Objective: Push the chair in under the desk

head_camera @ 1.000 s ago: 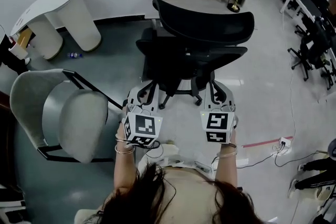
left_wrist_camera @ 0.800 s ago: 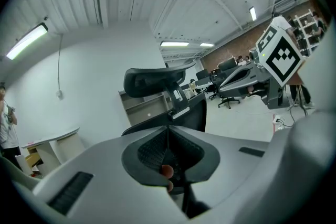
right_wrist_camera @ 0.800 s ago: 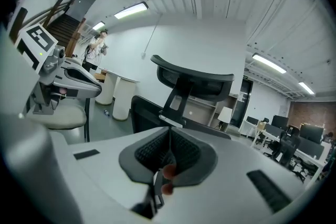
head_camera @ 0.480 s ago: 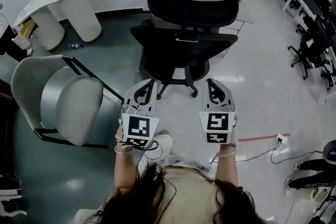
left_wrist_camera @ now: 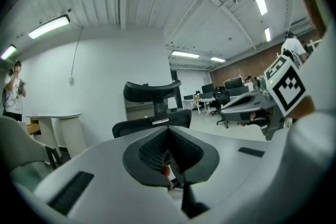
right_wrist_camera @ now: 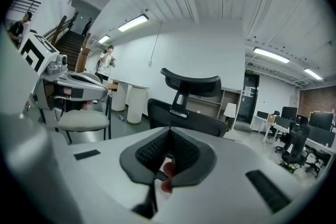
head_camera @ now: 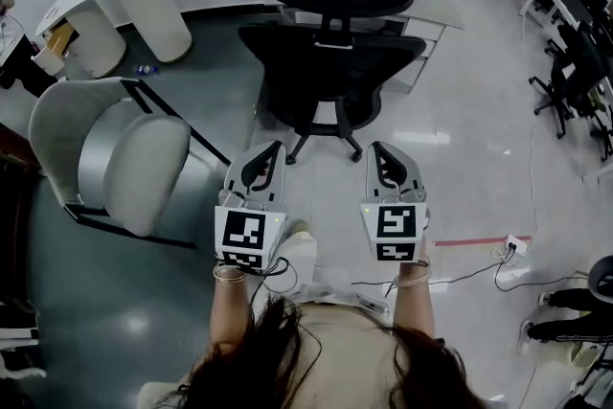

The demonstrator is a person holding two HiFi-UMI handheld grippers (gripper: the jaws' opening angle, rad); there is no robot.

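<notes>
Rolled away from the clenched, empty left gripper (head_camera: pixel 261 164) and right gripper (head_camera: pixel 387 164), the black office chair (head_camera: pixel 330 81) seems heavy but free-wheeling; push its stiff backrest top (head_camera: pixel 330 40).

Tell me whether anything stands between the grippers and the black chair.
Nothing visible does. Only floor lies between the left gripper, the right gripper and the black chair; the grey chair stands off to the left.
</notes>
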